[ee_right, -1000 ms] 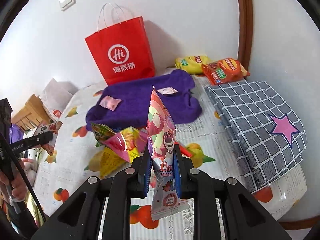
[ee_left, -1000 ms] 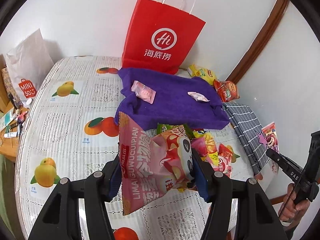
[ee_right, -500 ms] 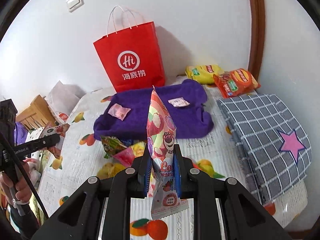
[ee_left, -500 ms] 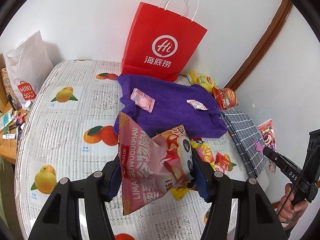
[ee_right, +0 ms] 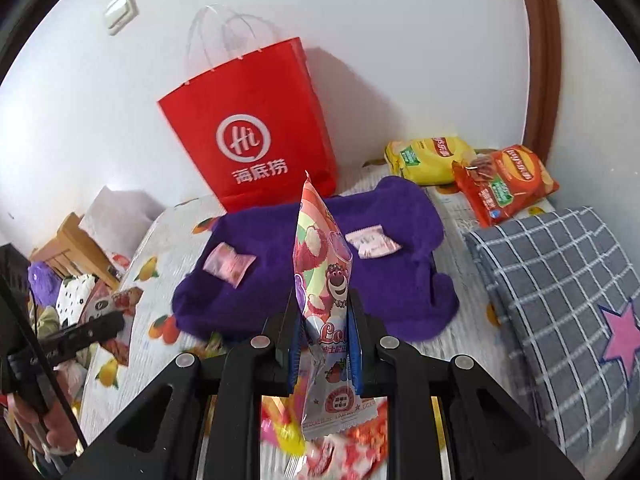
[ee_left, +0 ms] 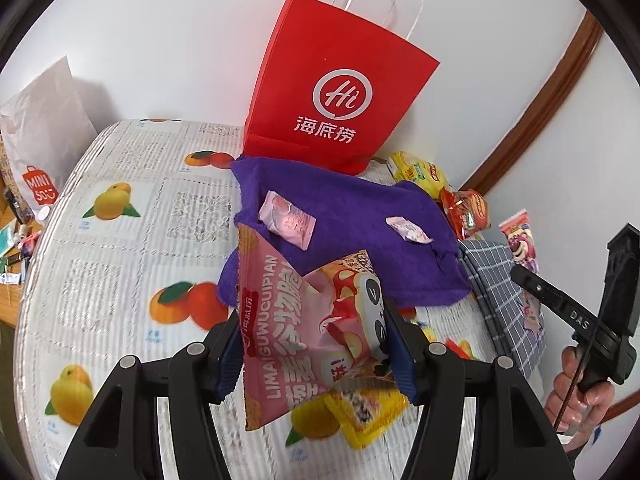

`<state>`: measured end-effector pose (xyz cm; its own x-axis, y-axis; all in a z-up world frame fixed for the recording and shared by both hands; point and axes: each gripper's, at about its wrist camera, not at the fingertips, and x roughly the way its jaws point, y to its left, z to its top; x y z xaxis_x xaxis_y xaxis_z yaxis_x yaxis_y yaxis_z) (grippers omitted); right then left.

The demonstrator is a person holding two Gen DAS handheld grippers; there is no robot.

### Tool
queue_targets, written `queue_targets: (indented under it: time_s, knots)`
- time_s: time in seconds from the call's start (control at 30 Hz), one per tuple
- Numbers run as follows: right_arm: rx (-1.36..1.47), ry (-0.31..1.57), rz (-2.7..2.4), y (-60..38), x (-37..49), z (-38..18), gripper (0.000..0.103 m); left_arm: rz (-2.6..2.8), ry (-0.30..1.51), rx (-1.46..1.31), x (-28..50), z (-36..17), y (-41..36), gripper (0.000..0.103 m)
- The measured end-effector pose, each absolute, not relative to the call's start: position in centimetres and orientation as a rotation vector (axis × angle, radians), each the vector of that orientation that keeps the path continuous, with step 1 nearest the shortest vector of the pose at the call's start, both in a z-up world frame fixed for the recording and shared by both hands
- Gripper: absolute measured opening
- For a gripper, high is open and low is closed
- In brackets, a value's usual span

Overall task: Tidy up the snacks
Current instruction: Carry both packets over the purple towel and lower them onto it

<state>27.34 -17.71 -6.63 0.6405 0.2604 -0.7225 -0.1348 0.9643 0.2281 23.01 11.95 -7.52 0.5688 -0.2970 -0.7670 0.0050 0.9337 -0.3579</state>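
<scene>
Both grippers were loaded: the left gripper (ee_left: 316,344) clamped a puffy pink snack bag (ee_left: 304,332), the right gripper (ee_right: 324,340) pinched a slim bear-print packet (ee_right: 322,280) edge-on. Light, crinkly and slippery, each seemed best gripped mid-body, with the purple cloth (ee_right: 400,280) at twelve o'clock

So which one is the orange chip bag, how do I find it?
Find the tall red paper bag by the wall. Right of it, past the purple towel, two chip bags lie in the corner. Yours is the orange chip bag, nearer the checked cloth; its neighbour is yellow.
</scene>
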Motion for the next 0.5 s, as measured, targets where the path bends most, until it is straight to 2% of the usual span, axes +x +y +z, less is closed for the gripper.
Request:
queue_targets:
  time_s: [0.5]
  knots:
    - [0.24,0.909,0.251,-19.2,37.3,-14.0,0.02,-0.172,0.949,-0.362,31.2,-11.6,8.9,0.059]
